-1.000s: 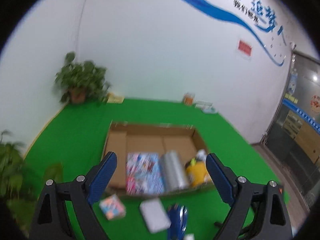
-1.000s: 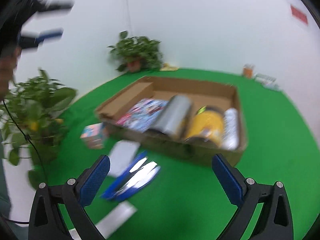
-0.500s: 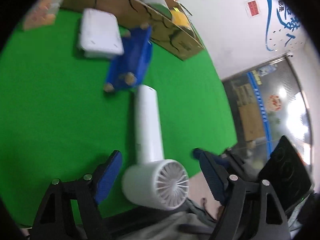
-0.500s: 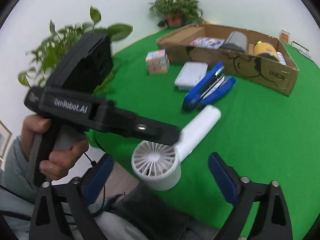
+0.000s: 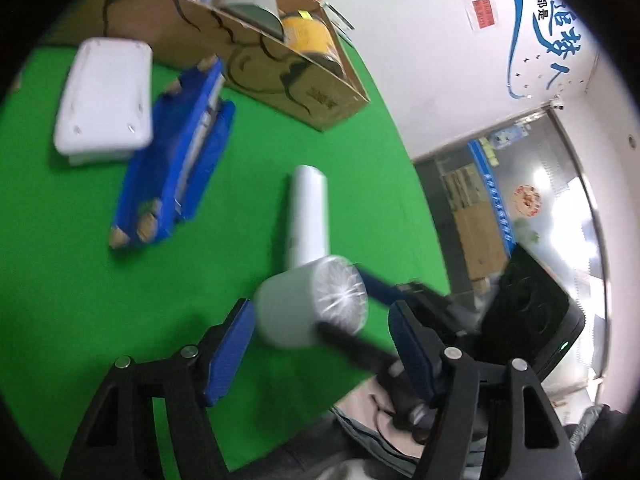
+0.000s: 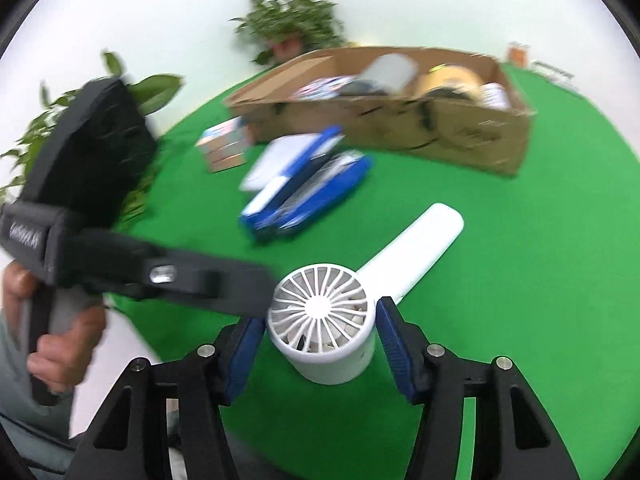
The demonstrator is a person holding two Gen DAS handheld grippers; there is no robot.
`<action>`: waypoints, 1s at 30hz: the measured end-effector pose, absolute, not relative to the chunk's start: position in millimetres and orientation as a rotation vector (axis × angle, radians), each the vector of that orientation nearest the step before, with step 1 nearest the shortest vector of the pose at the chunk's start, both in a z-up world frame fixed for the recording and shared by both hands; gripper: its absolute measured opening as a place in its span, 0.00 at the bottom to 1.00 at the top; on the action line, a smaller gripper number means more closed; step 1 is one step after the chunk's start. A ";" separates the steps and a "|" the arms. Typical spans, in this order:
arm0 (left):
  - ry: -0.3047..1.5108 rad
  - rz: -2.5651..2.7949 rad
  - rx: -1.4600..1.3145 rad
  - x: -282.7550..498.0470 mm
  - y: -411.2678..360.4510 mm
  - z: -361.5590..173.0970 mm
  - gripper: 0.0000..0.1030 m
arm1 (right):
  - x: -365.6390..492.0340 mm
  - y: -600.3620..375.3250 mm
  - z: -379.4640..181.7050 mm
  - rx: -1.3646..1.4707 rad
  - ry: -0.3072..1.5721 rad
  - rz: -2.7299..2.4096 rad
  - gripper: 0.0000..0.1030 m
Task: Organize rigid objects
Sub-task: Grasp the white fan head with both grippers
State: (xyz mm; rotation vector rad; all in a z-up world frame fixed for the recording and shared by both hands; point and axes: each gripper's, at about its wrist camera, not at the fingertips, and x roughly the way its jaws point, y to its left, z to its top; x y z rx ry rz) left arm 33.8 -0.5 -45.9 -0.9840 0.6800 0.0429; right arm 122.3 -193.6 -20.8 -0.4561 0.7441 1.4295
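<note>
A white handheld fan (image 5: 308,276) lies on the green table near its front edge; it also shows in the right wrist view (image 6: 324,324). My right gripper (image 6: 318,344) is open, with its blue pads either side of the fan's round head. My left gripper (image 5: 320,356) is open just in front of the same head. A blue stapler (image 5: 176,160) and a white box (image 5: 106,96) lie beyond the fan. The cardboard box (image 6: 472,132) at the back holds a colourful book, a grey roll and a yellow tin.
A small colourful cube (image 6: 222,148) sits left of the cardboard box. Potted plants (image 6: 292,28) stand at the table's back and left edges. The left gripper's black body (image 6: 100,200) crosses the right wrist view. A glass door (image 5: 520,200) is off the table to the right.
Both grippers have dropped from a high view of the cardboard box to the table's front edge and closed in on the white fan's head. The right gripper's pads now flank it.
</note>
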 end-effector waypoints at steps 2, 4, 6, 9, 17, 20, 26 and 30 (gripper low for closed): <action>0.672 0.058 -1.006 32.8 4.8 -51.8 0.66 | 126.1 -194.2 -12.8 -0.466 0.714 1.398 0.60; 0.664 0.080 -1.011 32.9 10.1 -54.5 0.66 | 121.0 -191.0 -8.1 -0.487 0.687 1.387 0.70; 0.664 0.094 -0.999 32.8 12.2 -56.3 0.66 | 111.3 -183.7 -11.7 -0.519 0.683 1.370 0.66; 0.658 0.093 -1.011 31.0 15.3 -57.9 0.66 | 107.7 -169.8 -22.5 -0.536 0.699 1.304 0.52; 0.633 0.080 -1.047 24.4 32.1 -60.9 0.66 | 122.5 -188.0 -18.8 -0.350 0.688 1.667 0.52; 0.671 0.055 -1.048 40.5 29.6 -64.4 0.66 | 145.4 -202.9 -28.4 -0.362 0.746 1.687 0.53; 0.742 -0.021 -1.019 83.7 6.1 -66.5 0.66 | 205.9 -243.7 -30.3 -0.214 0.848 1.508 0.76; 0.788 -0.055 -0.967 117.1 -5.9 -59.6 0.66 | 203.9 -255.0 -18.1 -0.321 0.749 1.372 0.78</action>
